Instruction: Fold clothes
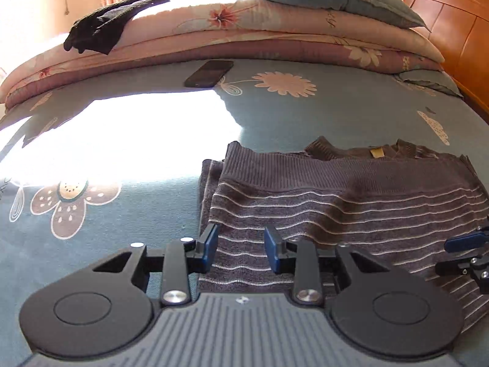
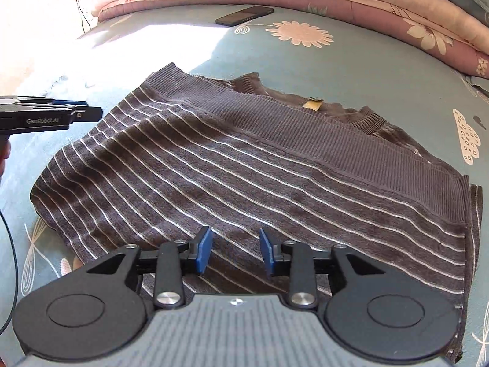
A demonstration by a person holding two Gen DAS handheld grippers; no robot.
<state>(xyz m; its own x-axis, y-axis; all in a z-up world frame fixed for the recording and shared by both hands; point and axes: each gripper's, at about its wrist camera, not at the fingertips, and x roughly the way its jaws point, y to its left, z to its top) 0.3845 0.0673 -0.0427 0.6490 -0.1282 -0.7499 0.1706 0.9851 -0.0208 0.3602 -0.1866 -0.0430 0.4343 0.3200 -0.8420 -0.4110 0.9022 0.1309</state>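
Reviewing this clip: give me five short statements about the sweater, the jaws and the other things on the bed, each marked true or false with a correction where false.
1. The striped sweater lies folded on the bed sheet, its ribbed hem turned up near the collar. True.
2. The right gripper is clamped on the sweater. False: its jaws stand apart with nothing pinched between them.
3. A dark phone lies on the sheet beyond the sweater. True.
4. The left gripper holds a black garment. False: its jaws are open and empty; the black garment lies on the stacked quilts.
5. The sweater is plain, without stripes. False: thin pale stripes cross it.
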